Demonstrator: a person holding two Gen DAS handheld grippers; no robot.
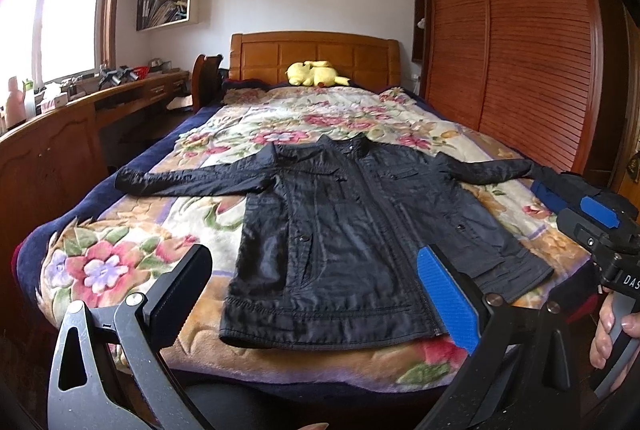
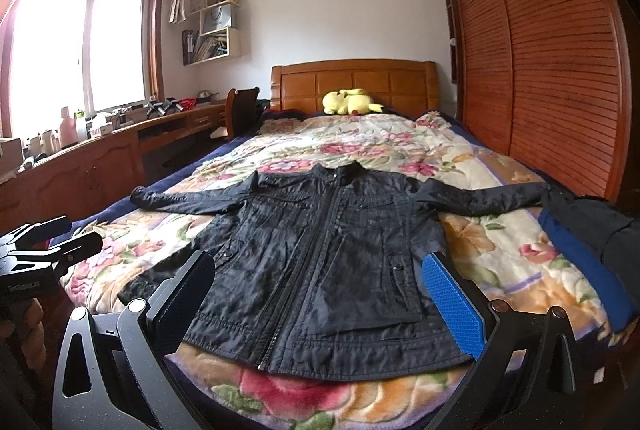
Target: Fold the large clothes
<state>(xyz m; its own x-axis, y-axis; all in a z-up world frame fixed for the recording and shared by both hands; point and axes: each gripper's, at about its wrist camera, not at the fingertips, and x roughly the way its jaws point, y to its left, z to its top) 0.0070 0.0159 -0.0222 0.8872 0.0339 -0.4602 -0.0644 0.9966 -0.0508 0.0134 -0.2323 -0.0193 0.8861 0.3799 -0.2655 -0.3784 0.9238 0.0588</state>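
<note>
Both sets of jaws stand wide apart and hold nothing. The left gripper (image 1: pixel 316 294) hangs at the foot of the bed (image 1: pixel 56 198), above the hem of the jacket (image 1: pixel 352 230), its black finger over the blanket (image 1: pixel 132 230) and its blue-padded finger over the jacket's zip edge. The right gripper (image 2: pixel 320 294) hangs at the same end, a little further right, with the hem between its two fingers in the right wrist view. Neither touches the cloth.

The jacket is dark, laid flat and front up on the flowered blanket, zipped, collar toward the headboard (image 1: pixel 316 54) and hem toward the cameras. Both sleeves are spread straight out to the sides; the left one ends near the blanket's navy border, the right one reaches a pile of dark and blue cloth (image 2: pixel 580 242) at the bed's right edge.

In the left wrist view the right gripper's body shows at the right edge, with a hand (image 1: pixel 612 330) on its handle. In the right wrist view the left gripper shows at the left edge, also gaping.

A yellow plush (image 1: pixel 316 73) lies against the headboard. A slatted wardrobe (image 1: pixel 520 42) runs along the right of the bed; a cluttered counter (image 1: pixel 80 102) runs under the window (image 1: pixel 52 6) on the left.
</note>
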